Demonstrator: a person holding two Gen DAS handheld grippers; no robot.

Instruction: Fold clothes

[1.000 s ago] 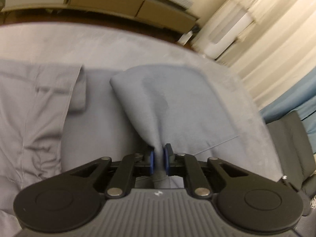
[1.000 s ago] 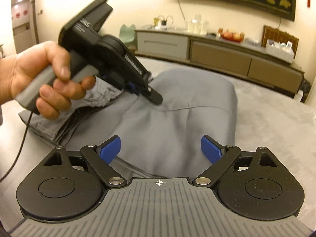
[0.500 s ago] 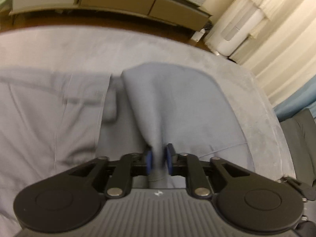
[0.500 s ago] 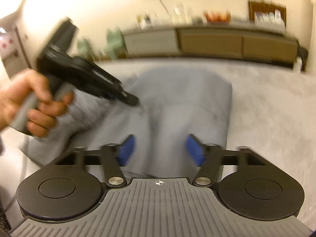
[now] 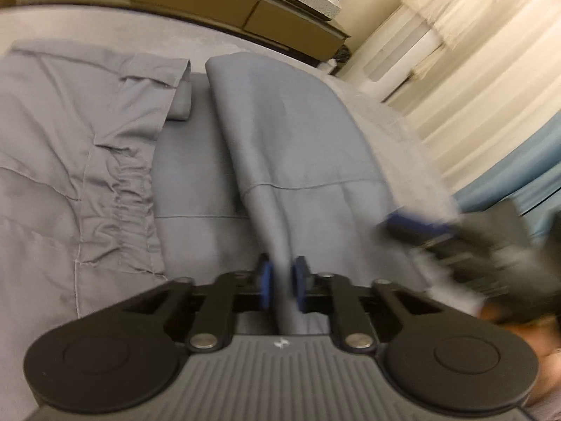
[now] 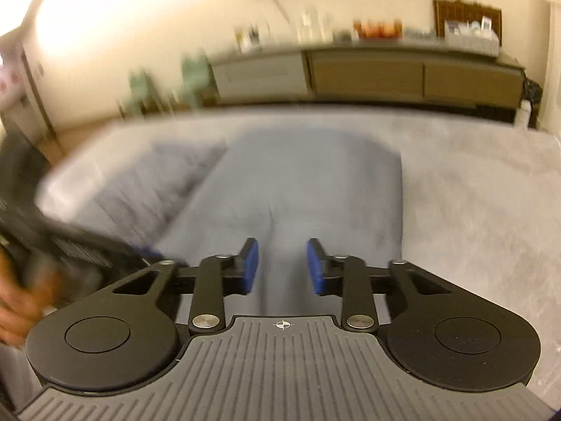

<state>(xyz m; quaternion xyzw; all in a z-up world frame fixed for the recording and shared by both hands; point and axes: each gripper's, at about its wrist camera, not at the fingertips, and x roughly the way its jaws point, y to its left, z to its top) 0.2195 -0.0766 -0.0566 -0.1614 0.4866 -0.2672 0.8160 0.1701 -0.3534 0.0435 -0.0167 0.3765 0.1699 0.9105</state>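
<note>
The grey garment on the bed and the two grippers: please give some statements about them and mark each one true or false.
1. The left gripper pinches a ridge of the grey garment. True.
2. The right gripper stands over bare floor. False: garment fabric lies between its closing jaws.
3. A sideboard stands against the far wall. True.
4. The garment is bright red. False: it is grey.

Right hand-held gripper [image 6: 282, 266] jaws closing around grey garment [image 6: 298, 189] fold, on bed [image 6: 473, 193].
</note>
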